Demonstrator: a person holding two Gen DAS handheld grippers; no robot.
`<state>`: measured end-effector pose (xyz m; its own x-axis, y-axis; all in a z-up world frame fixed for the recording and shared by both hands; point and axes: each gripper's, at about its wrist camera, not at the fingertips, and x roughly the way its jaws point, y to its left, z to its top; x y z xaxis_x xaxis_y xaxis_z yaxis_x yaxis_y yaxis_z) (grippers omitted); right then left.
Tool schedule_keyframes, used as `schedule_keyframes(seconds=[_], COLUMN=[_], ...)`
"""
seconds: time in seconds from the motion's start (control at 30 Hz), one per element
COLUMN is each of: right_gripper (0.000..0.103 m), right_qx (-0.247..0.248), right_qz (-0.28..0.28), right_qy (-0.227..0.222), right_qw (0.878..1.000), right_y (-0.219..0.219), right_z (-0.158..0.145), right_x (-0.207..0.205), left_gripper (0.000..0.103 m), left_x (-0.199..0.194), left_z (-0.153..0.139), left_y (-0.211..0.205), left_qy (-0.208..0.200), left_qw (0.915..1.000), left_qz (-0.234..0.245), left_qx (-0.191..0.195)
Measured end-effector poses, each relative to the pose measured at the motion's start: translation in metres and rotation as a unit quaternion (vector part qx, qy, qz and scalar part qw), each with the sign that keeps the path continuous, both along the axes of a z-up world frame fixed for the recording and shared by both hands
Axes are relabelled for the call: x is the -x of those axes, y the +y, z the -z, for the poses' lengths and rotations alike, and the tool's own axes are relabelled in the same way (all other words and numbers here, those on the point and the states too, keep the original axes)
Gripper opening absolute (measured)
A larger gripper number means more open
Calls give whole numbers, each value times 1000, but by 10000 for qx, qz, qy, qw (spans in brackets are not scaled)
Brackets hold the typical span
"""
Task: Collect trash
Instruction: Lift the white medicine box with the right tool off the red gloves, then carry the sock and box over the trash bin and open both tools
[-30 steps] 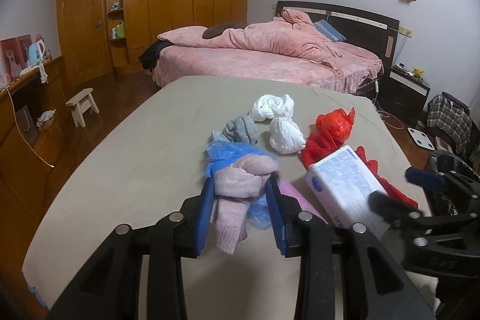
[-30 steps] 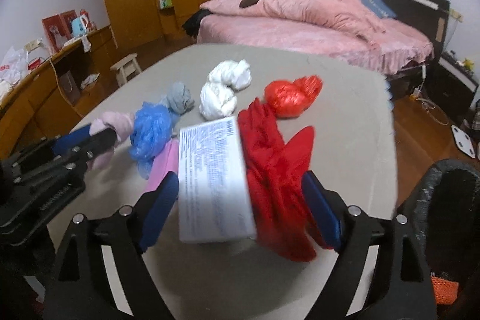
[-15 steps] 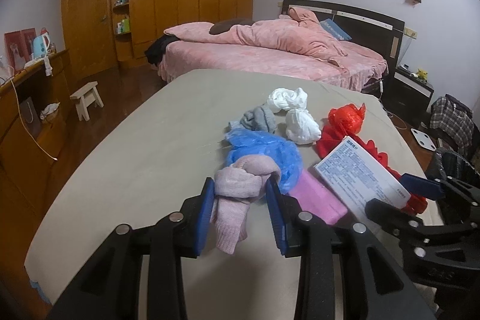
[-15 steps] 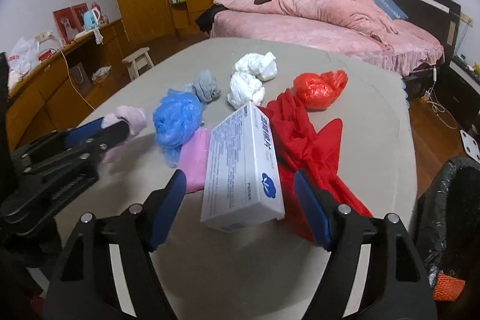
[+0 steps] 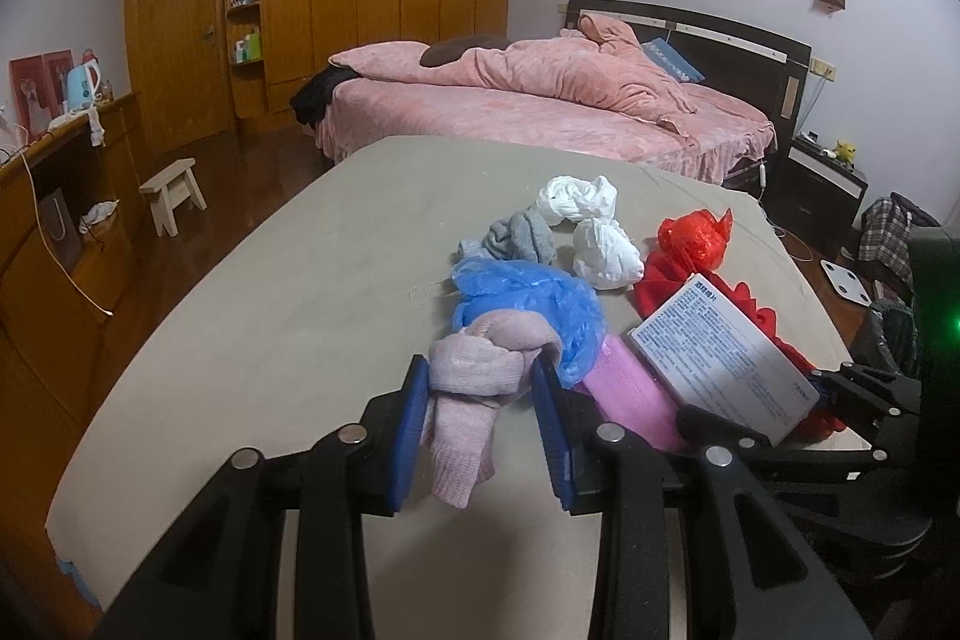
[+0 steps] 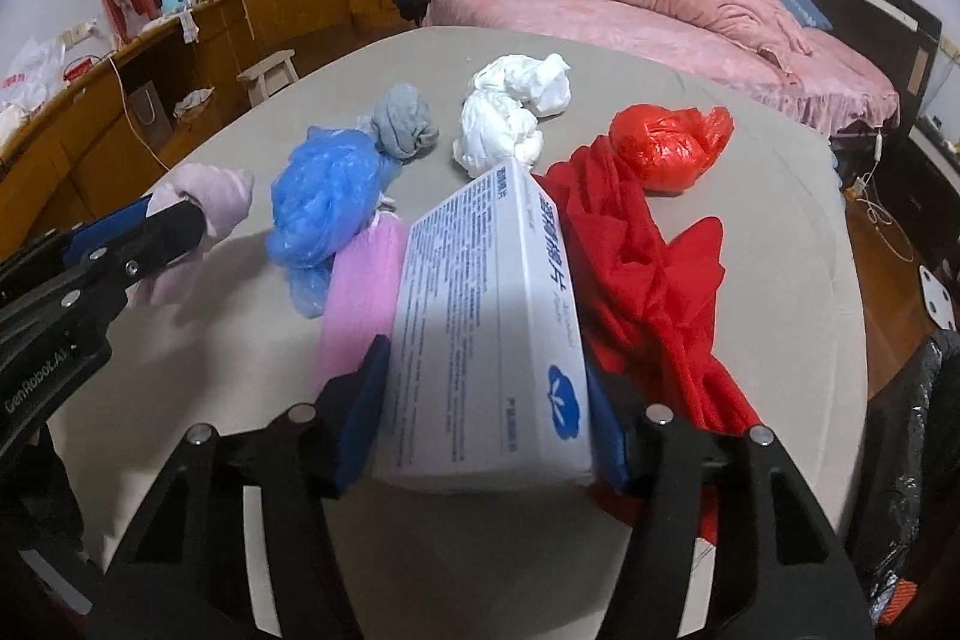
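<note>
My left gripper (image 5: 480, 388) is shut on a pale pink knitted sock (image 5: 474, 370), which hangs down between its blue pads above the grey table (image 5: 270, 310). My right gripper (image 6: 486, 418) is closing on a white printed box (image 6: 486, 316); both blue pads touch its long sides. The box lies tilted over a pink cloth (image 6: 360, 280) and a red cloth (image 6: 636, 250). Behind them lie a blue plastic bag (image 6: 324, 196), a grey sock (image 6: 402, 118), white bags (image 6: 516, 106) and a red plastic bag (image 6: 666, 142).
A black bin bag (image 6: 912, 460) stands open off the table's right edge. A pink bed (image 5: 540, 106) is beyond the table, with a small wooden stool (image 5: 174, 190) and a wooden desk (image 5: 60, 172) on the left.
The right gripper's jaws have narrowed from wide around box and red cloth to the box alone, and it has moved down closer. The left gripper still holds the sock in place.
</note>
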<state>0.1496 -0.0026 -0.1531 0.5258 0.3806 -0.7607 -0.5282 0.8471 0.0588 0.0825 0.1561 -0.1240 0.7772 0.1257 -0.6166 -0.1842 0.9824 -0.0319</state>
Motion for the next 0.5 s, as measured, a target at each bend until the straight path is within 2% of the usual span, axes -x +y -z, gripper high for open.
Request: schedule_keyframes(seconds=[0.33, 0.5], right_gripper=[57, 57], right_qx=[-578, -718], right_qz=[-59, 158], right_qy=[-450, -610], right_qw=[9973, 9954], right_y=[-21, -46], right_z=[-54, -75], right_x=[24, 34], left_gripper=[35, 35], left_x=[5, 8], left_z=[-20, -39], left_y=[-11, -29], left_qy=[-222, -423], left_qw=[9997, 9988], left_qz=[67, 238], left_qx=[-23, -59])
